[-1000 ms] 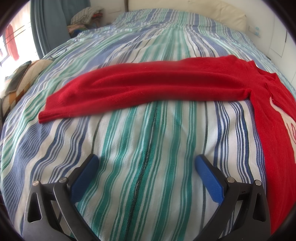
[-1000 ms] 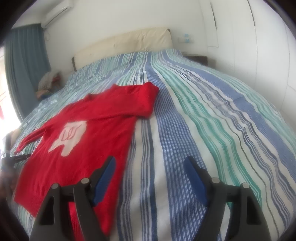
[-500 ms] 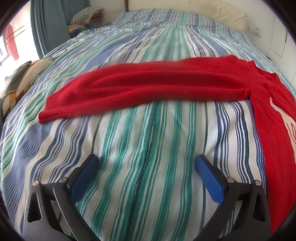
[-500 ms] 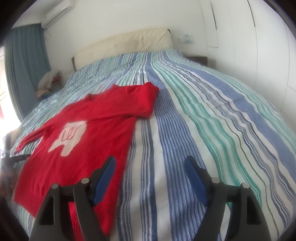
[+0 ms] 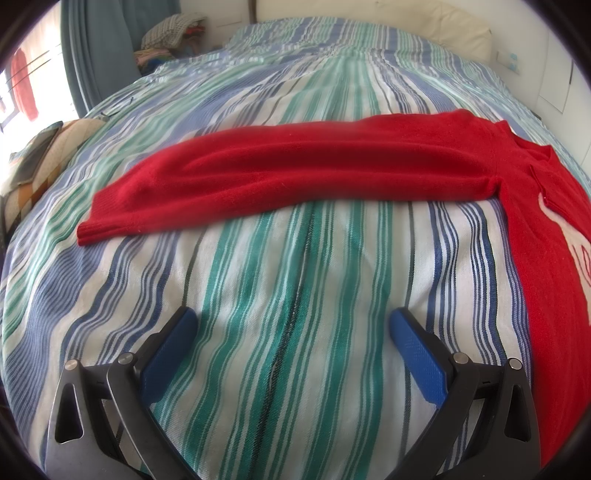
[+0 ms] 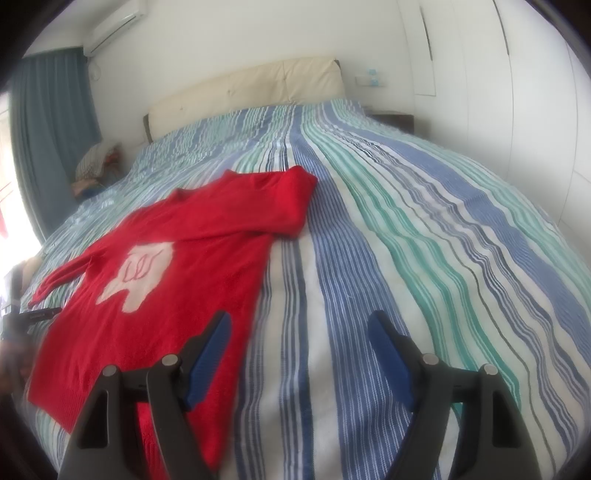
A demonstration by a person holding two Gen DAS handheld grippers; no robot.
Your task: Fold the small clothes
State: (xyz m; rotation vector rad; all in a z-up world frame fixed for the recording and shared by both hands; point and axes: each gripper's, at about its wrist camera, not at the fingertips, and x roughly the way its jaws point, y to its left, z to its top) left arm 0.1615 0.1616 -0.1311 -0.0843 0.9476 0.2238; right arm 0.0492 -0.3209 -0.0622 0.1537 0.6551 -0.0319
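A red knit sweater [image 6: 192,280] lies flat, front side up, on a bed covered by a blue, green and white striped bedspread [image 6: 406,258]. In the right wrist view the garment occupies the left half of the bed, its hem toward the camera and its neckline toward the cream padded headboard [image 6: 251,92]. One sleeve [image 6: 280,199] is folded across the upper chest; the other sleeve [image 5: 288,173] extends straight out sideways, as the left wrist view shows, ending in a ribbed cuff [image 5: 88,232]. A pale motif [image 6: 138,273] with red line markings sits on the chest; no lettering in it can be read, and no brand or label is legible anywhere.

The left tongs [image 5: 293,325] hover above bare bedspread, near the extended sleeve but apart from it, blue-padded tips spread wide with nothing between them. The right tongs [image 6: 299,328] are likewise spread and empty; their left tip overlaps the sweater's side edge in the view, though contact cannot be judged.

Background: blue curtain [image 6: 51,133], wall air conditioner [image 6: 114,22], a heap of folded textiles [image 5: 170,37] beside the bed.
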